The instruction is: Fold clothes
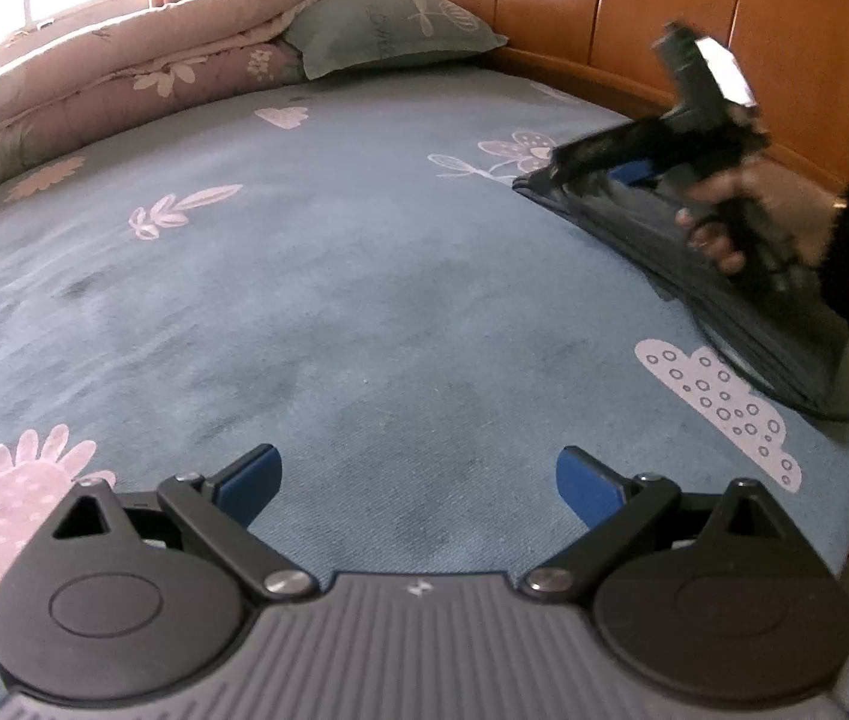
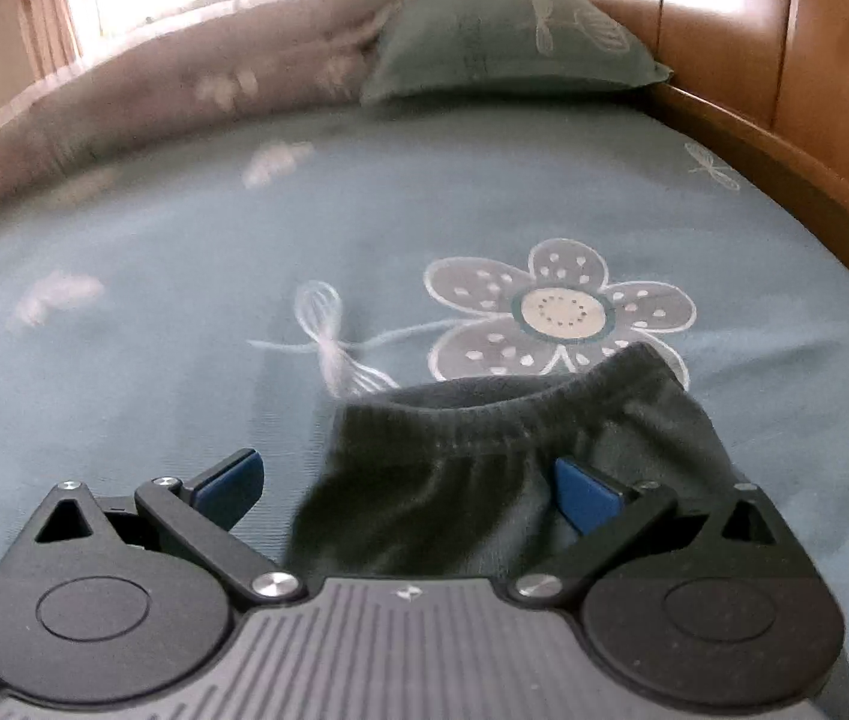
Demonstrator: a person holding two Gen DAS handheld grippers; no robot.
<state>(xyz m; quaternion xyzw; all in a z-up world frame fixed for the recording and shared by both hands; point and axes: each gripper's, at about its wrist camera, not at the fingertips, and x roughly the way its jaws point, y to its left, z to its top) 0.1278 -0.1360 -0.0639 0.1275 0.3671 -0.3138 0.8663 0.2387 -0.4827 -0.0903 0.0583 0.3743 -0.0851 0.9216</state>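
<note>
While the left tool (image 1: 418, 483) gapes wide over bare bed (image 1: 304, 300), dark folded ribbed-waistband trousers (image 2: 484, 480) lie beneath the wide-open right tool (image 2: 409, 492), nearer the headboard edge.

L gripper (image 1: 418, 480) & R gripper (image 2: 406, 480) both w/ jaws wide apart, low, level.

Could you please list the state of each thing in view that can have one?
left gripper: open, empty, over the sheet.
right gripper: open, over the garment's waistband.
dark garment: lying on the bed, folded flat.
quilt: folded along the far edge.
pillow: against the headboard.
</note>
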